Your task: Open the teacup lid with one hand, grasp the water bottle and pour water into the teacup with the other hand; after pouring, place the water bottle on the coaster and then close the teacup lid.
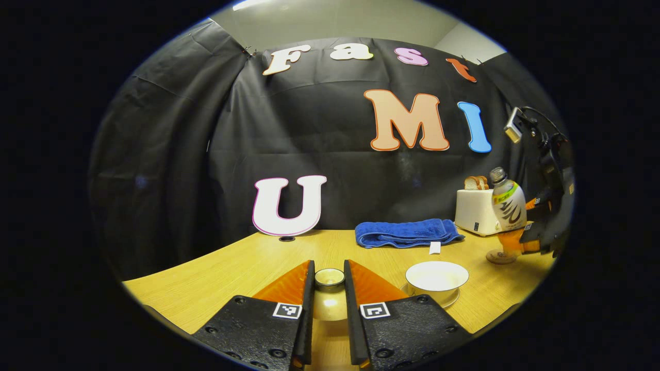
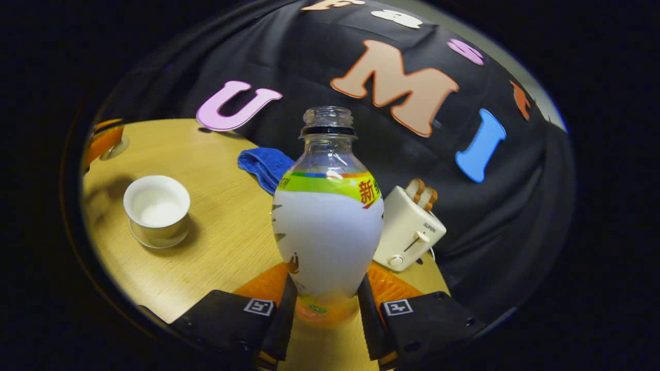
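Note:
In the left gripper view my left gripper (image 1: 329,272) is shut on the pale teacup lid (image 1: 329,305), its knob upright between the fingers, low over the table. The white teacup (image 1: 436,277) stands uncovered on its saucer just to the right. Farther right, my right gripper (image 1: 537,226) holds the uncapped water bottle (image 1: 508,205), leaning slightly, with its base at the round coaster (image 1: 499,256). In the right gripper view the right gripper (image 2: 327,284) is shut on the bottle (image 2: 327,226) near its bottom, and the open teacup (image 2: 157,206) sits to the left.
A blue folded towel (image 1: 407,233) lies at the back of the wooden table (image 1: 232,268). Behind the bottle stands a white toaster (image 1: 474,211) with bread slices in it. The towel (image 2: 264,165) and toaster (image 2: 407,226) flank the bottle in the right gripper view.

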The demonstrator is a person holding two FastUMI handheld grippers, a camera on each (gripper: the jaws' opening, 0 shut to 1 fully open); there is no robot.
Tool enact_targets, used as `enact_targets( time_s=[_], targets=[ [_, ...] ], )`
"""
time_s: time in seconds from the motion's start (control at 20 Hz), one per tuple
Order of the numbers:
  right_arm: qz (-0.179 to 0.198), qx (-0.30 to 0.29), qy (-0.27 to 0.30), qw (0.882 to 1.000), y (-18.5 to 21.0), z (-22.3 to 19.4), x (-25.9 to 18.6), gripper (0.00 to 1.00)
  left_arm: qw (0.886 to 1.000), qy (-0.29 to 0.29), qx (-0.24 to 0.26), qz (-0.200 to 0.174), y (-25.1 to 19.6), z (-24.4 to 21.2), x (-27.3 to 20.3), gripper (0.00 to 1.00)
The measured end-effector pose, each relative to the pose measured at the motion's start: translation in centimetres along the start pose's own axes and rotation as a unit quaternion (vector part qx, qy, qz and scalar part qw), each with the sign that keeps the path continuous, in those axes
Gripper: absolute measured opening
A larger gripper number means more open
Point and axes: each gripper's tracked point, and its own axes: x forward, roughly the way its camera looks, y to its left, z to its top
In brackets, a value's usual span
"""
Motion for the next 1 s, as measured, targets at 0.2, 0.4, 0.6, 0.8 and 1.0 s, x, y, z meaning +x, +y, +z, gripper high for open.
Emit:
enact_targets(
  time_s=[0.2, 0.4, 0.6, 0.8, 1.0],
  targets=[
    [0.007, 0.171, -0.015, 0.985, -4.5, -1.6, 1.0, 0.63, 1.0, 0.0, 0.0, 0.0, 0.0, -0.1, 0.0, 0.27],
    [0.024, 0.271, -0.046, 0.961, -5.7, -1.1, 1.2, 0.62, 1.0, 0.0, 0.0, 0.0, -0.1, 0.0, 0.0, 0.27],
    [0.031, 0.274, -0.055, 0.96, -5.3, -1.1, 2.0, 0.62, 1.0, 0.0, 0.0, 0.0, -0.1, 0.0, 0.0, 0.28],
    [0.028, 0.256, -0.059, 0.964, -4.0, -1.0, 3.8, 0.61, 1.0, 0.0, 0.0, 0.001, -0.1, 0.0, 0.0, 0.27],
    [0.024, 0.249, -0.059, 0.966, -3.6, -1.3, 4.0, 0.61, 1.0, 0.0, 0.0, 0.001, -0.1, 0.0, 0.0, 0.27]
  ],
)
